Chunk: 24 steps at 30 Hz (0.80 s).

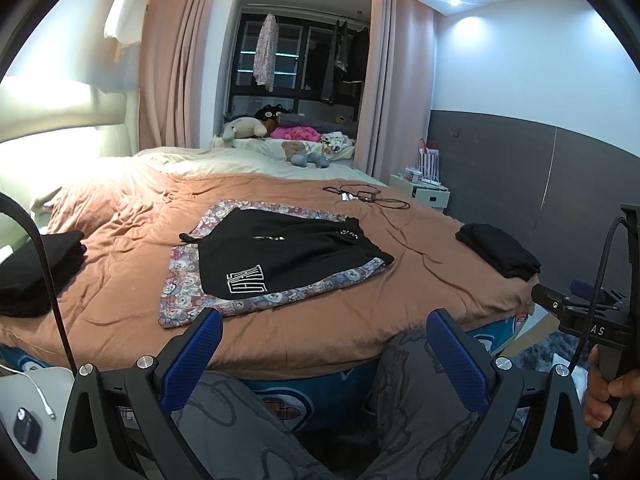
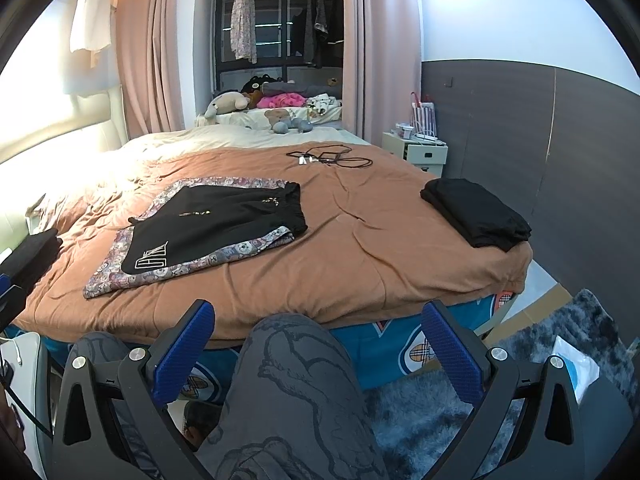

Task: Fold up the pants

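Note:
Black pants [image 1: 288, 252] with a white printed logo lie flat on a patterned cloth [image 1: 188, 304] on the bed; they also show in the right wrist view [image 2: 216, 224] on the same cloth [image 2: 116, 276]. My left gripper [image 1: 324, 320] is open and empty, held back from the bed's near edge, well short of the pants. My right gripper [image 2: 318, 316] is open and empty, also off the bed's edge, with the pants ahead to its left.
The bed has an orange cover [image 1: 360, 312]. A folded black stack [image 1: 500, 250] lies at its right corner, another dark pile [image 1: 36, 268] at the left. Cables [image 1: 368, 196] lie further back. The person's grey-trousered knees [image 2: 296, 380] are below the grippers. A nightstand [image 2: 420, 152] stands at right.

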Each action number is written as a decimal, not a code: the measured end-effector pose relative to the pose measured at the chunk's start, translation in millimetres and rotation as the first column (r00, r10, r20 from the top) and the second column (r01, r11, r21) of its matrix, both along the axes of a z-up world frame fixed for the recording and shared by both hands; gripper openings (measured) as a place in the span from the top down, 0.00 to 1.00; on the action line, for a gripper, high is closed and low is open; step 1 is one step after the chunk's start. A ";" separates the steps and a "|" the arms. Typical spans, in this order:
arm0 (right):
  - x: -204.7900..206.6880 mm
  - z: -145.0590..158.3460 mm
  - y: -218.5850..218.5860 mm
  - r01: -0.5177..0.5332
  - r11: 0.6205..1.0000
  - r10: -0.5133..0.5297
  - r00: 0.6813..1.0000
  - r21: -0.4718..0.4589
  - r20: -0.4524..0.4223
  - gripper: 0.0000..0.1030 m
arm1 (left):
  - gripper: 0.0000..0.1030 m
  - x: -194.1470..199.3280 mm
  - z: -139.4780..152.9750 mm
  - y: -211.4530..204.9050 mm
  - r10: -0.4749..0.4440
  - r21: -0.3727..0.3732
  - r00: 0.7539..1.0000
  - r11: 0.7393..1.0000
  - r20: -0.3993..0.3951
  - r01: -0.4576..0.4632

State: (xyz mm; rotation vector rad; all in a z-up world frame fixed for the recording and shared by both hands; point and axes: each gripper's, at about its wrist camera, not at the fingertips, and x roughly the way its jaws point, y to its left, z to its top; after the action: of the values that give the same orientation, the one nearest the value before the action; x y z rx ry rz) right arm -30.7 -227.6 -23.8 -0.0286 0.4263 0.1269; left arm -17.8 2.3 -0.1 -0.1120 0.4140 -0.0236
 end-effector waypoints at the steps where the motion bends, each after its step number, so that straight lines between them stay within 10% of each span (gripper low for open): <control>1: -0.2 0.0 0.0 0.000 1.000 0.000 1.000 0.000 0.000 0.00 | 0.00 -0.5 0.0 0.0 0.001 0.001 1.000 1.000 0.000 -0.001; 24: -1.4 0.2 -3.4 0.002 1.000 -0.002 1.000 0.000 0.007 0.00 | 0.00 -5.0 0.0 1.9 0.003 -0.005 1.000 1.000 0.001 -0.003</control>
State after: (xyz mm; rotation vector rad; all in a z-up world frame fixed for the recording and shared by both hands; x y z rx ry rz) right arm -32.1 -231.0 -23.6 -0.0290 0.4197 0.1251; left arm -22.7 4.2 -0.2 -0.1176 0.4131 -0.0222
